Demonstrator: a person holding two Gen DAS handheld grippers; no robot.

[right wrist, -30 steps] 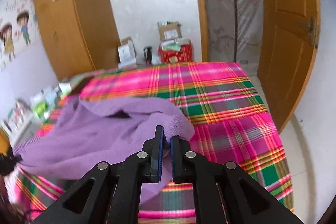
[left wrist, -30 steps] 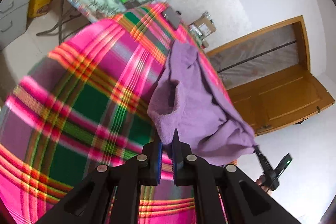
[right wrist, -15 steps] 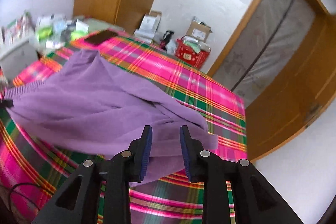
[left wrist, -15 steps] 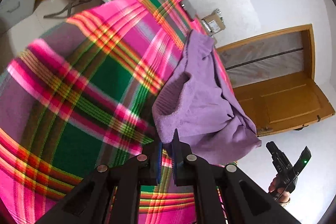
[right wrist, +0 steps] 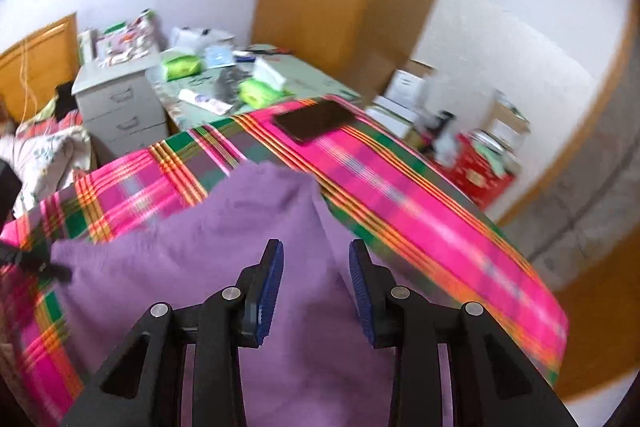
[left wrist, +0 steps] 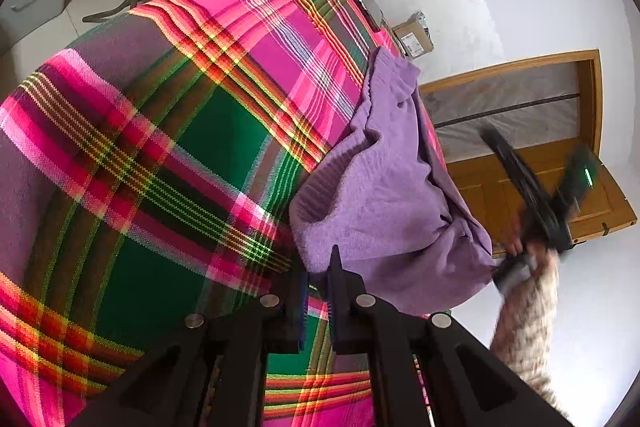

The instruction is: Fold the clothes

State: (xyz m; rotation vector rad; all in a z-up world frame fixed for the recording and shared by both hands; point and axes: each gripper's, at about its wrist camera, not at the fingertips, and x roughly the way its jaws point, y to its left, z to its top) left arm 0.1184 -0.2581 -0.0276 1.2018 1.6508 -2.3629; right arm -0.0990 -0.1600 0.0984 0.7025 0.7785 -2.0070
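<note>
The purple sweater (left wrist: 384,195) lay on the plaid bedspread (left wrist: 168,155), bunched rather than flat. In the left wrist view its long axis ran from the left gripper (left wrist: 318,291) at 6 o'clock up toward a ribbed end (left wrist: 390,67) at about 1 o'clock, so the garment pointed away from the tongs and slightly right. The left gripper's fingers stood nearly together with a fold of the knit's near edge pinched between their tips, as far as the view showed. The right gripper (right wrist: 316,291) hovered over the same garment with its blue-padded jaws wide apart and nothing between them; the cloth lay below and ahead of it. In that view the sweater (right wrist: 224,239) spread from 6 o'clock up to a peak at about 12, with its broad body trailing to 9 o'clock, where the tip of the left gripper (right wrist: 36,265) met its corner. The left hand was therefore the one in contact, and the right the one free. A dark phone (right wrist: 316,121) rested on the bedspread (right wrist: 420,211) beyond the sweater at 12 o'clock, apart from it. Judging by the loose bunching, no finished fold showed; any coming regrasp by the right gripper would depend on finding an edge at its 6 o'clock side.
</note>
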